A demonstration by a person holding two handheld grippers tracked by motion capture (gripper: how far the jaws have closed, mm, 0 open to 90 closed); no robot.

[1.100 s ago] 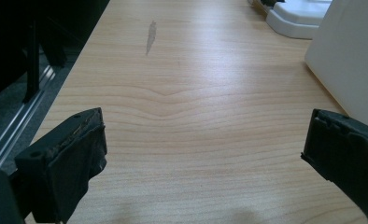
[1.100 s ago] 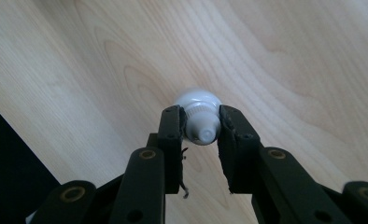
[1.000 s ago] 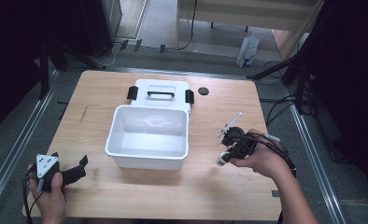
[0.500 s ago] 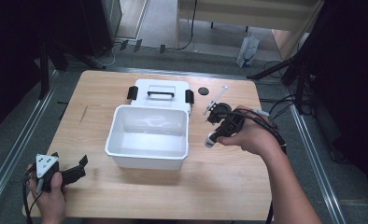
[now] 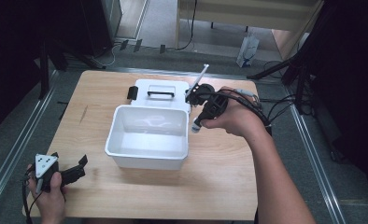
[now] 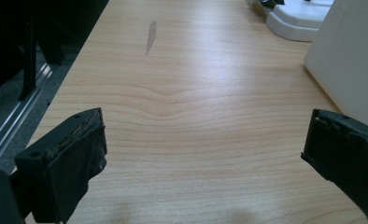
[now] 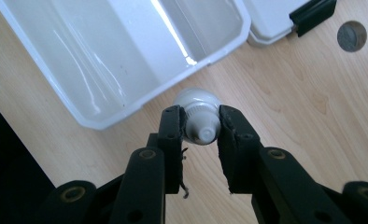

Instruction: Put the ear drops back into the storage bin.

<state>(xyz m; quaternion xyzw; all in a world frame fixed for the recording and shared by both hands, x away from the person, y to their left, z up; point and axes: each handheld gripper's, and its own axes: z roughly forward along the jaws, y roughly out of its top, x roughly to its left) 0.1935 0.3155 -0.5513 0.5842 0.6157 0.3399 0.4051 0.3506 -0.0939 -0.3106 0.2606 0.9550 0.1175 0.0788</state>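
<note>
An open white bin [image 5: 145, 161] stands mid-table, and its lid [image 5: 161, 86] with a black handle lies flat behind it. My right gripper [image 5: 197, 122] hovers beside the bin's far right corner, pointing down, shut on a small white bottle [image 5: 195, 127]. In the right gripper view the right gripper [image 7: 201, 116] pinches the bottle [image 7: 198, 105] at its ribbed cap, above bare wood just outside the bin's rim [image 7: 140, 100]. My left gripper [image 5: 72, 164] rests at the table's near left corner, and in its own view the left gripper [image 6: 203, 154] is open with nothing between its jaws.
A small dark disc [image 7: 351, 35] lies on the wood near the lid's black latch [image 7: 313, 14]. The bin's side wall [image 6: 350, 60] rises close to the left gripper's right jaw. Cables trail off the table's right edge [image 5: 275, 112].
My right hand has risen and moved left and away with the bottle, from the near right of the table to the bin's far right corner. The left hand has stayed still.
</note>
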